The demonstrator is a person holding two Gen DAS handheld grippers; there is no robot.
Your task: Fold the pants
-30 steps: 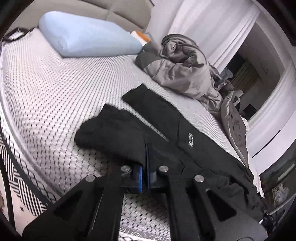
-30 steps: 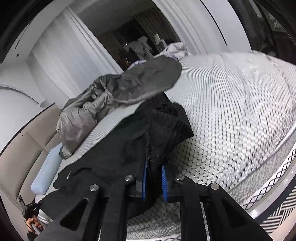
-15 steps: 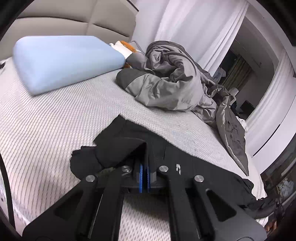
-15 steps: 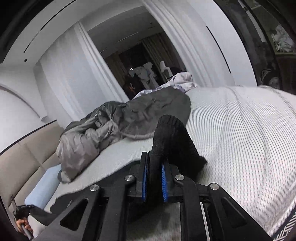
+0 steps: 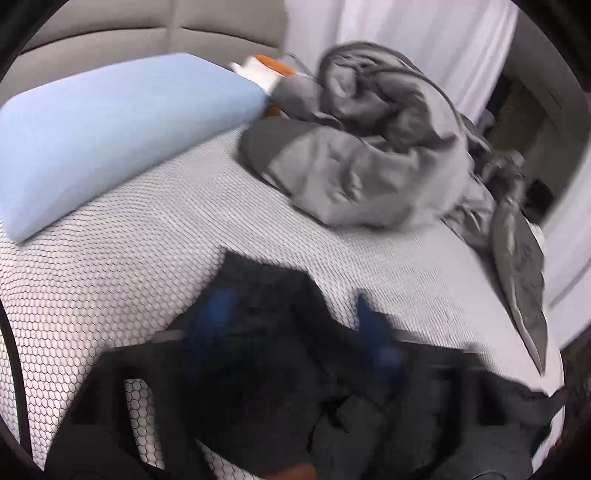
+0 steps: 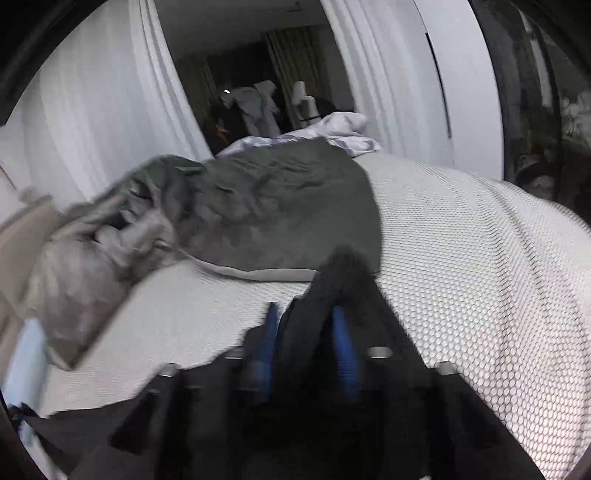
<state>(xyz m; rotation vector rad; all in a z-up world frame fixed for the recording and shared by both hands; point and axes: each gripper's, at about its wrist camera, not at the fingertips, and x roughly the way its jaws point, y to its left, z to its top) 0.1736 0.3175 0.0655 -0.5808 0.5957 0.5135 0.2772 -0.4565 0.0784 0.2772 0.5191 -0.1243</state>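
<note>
The black pants point(image 5: 266, 280) lie bunched on the white honeycomb-patterned bed point(image 5: 110, 280), blurred by motion. My left gripper point(image 5: 291, 317) hangs over one end of them; its jaws are opening, the blue pads point(image 5: 214, 314) stand wide apart, and the dark cloth sits loose between and below them. In the right wrist view my right gripper point(image 6: 306, 325) is also opening. A hump of the black pants point(image 6: 343, 266) still stands up between its blue pads point(image 6: 341, 332), which no longer pinch it.
A light blue pillow point(image 5: 110, 129) lies at the head of the bed, by the beige headboard point(image 5: 147, 29). A crumpled grey duvet point(image 5: 369, 166) point(image 6: 277, 206) covers the far side. An orange-and-white item point(image 5: 266, 70) is behind it. White curtains point(image 6: 92, 110) hang beyond.
Both grippers have moved up the bed toward the grey duvet, dragging the pants ends with them. Both pairs of jaws, pinched on the cloth before, now stand apart.
</note>
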